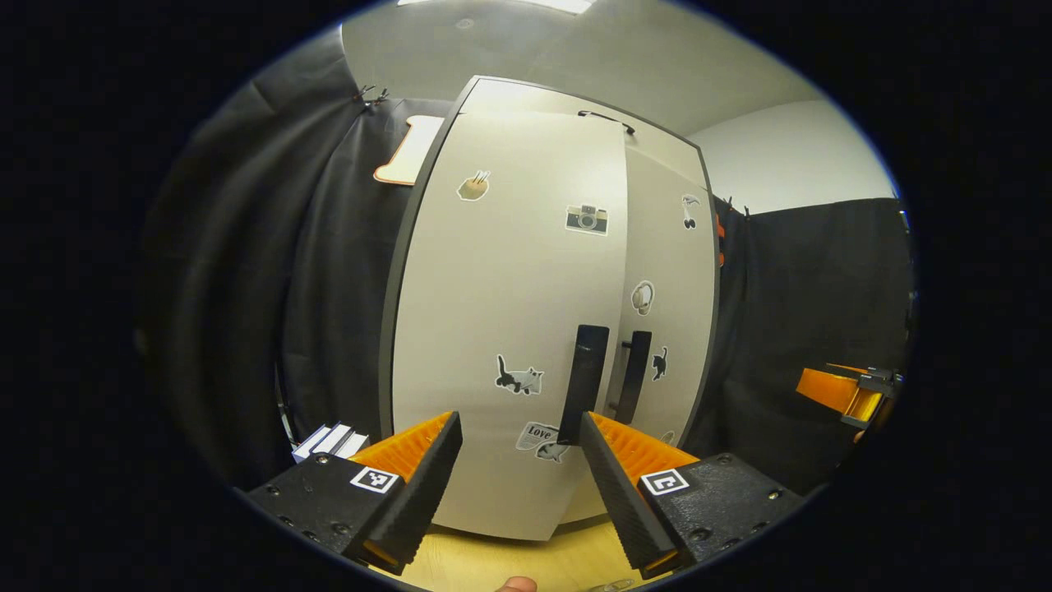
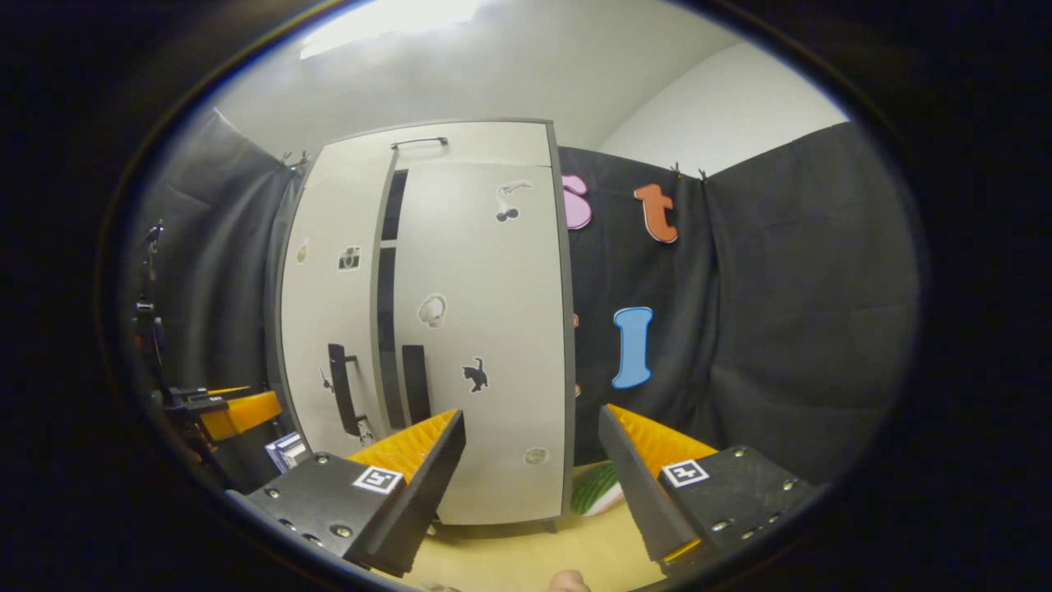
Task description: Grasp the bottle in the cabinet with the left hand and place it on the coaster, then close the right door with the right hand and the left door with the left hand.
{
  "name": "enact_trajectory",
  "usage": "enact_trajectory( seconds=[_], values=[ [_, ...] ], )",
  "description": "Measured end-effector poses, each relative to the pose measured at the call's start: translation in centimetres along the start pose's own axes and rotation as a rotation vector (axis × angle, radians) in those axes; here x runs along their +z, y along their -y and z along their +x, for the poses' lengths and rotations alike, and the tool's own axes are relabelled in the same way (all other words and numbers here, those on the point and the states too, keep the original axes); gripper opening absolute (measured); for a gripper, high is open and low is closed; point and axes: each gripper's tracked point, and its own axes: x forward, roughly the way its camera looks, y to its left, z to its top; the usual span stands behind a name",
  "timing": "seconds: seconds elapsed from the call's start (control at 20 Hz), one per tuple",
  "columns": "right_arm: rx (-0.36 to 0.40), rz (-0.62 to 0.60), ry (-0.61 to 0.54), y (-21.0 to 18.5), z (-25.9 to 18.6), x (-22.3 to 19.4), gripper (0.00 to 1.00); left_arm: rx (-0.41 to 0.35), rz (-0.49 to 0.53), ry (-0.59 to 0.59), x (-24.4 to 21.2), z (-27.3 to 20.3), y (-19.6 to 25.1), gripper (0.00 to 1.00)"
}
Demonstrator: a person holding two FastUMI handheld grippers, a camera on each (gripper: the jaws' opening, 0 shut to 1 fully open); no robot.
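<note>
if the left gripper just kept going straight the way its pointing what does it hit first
Most likely the pale left cabinet door, near its black vertical handle, which lies just ahead of the open left gripper. The door looks slightly ajar, and depth is hard to judge through the fisheye.

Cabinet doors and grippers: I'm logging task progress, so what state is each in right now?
Left door: nearly shut, slightly ajar, a dark gap beside it in the right gripper view.
Right door: shut.
Left gripper: open, empty, facing the left door's handle.
Right gripper: open, empty.
</note>
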Motion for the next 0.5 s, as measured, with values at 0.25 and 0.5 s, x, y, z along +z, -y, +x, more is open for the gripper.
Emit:
enact_trajectory(
  seconds=[0.25,0.5],
  values=[
    [0.007,-0.001,-0.004,-0.14,-0.04,-0.01,0.99,0.002,0.007,-0.002,0.04,0.07,0.02,0.92],
    [0.007,-0.003,-0.007,-0.12,-0.05,-0.10,0.99,0.000,0.008,-0.009,-0.01,0.21,0.23,0.92]
  ],
)
